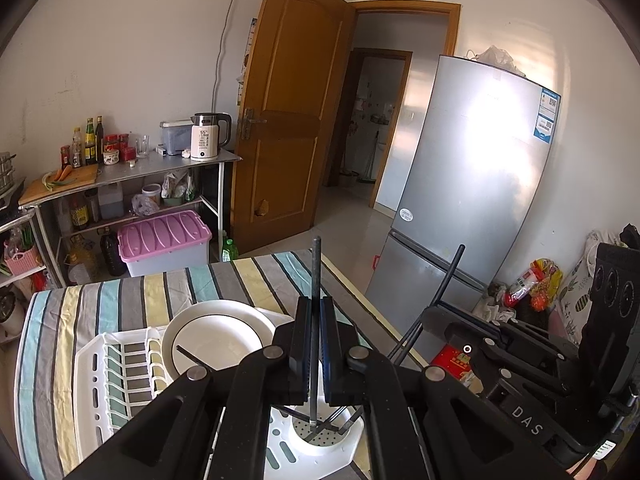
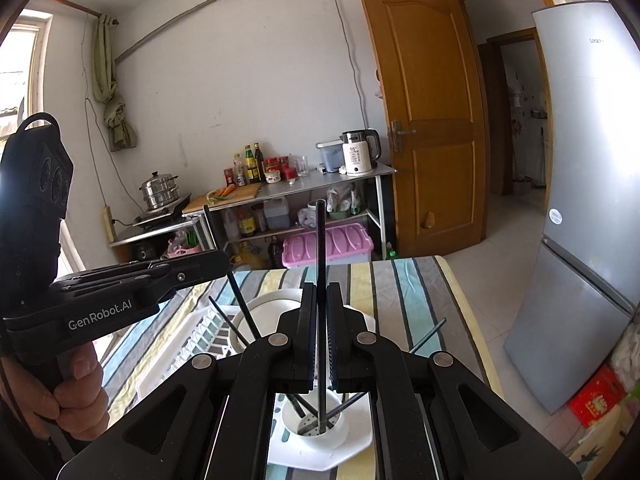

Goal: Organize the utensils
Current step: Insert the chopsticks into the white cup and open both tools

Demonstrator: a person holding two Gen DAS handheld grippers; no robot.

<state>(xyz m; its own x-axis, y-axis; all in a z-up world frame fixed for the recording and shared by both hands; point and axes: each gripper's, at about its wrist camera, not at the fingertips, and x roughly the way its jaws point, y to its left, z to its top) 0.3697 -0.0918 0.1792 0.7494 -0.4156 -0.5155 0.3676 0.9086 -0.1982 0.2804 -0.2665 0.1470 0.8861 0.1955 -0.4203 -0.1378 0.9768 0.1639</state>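
My left gripper [image 1: 315, 306] is shut on a black chopstick [image 1: 316, 268] held upright, its lower tip in the white round utensil cup [image 1: 320, 438] of the dish rack [image 1: 100, 376]. My right gripper [image 2: 320, 292] is shut on another black chopstick [image 2: 321, 240], also upright with its tip in the same cup [image 2: 316, 424]. Several more black chopsticks [image 2: 240, 304] lean in the cup. A white plate [image 1: 216, 336] stands in the rack. The other gripper shows in each view, the right one [image 1: 500, 344] and the left one [image 2: 132, 280].
The rack sits on a striped cloth [image 1: 132, 292] over a table. A silver fridge [image 1: 472, 184] stands to the right, an open wooden door [image 1: 288, 112] behind. A metal shelf [image 1: 132, 168] with bottles, a kettle and a pink-lidded box [image 1: 164, 240] is at the back left.
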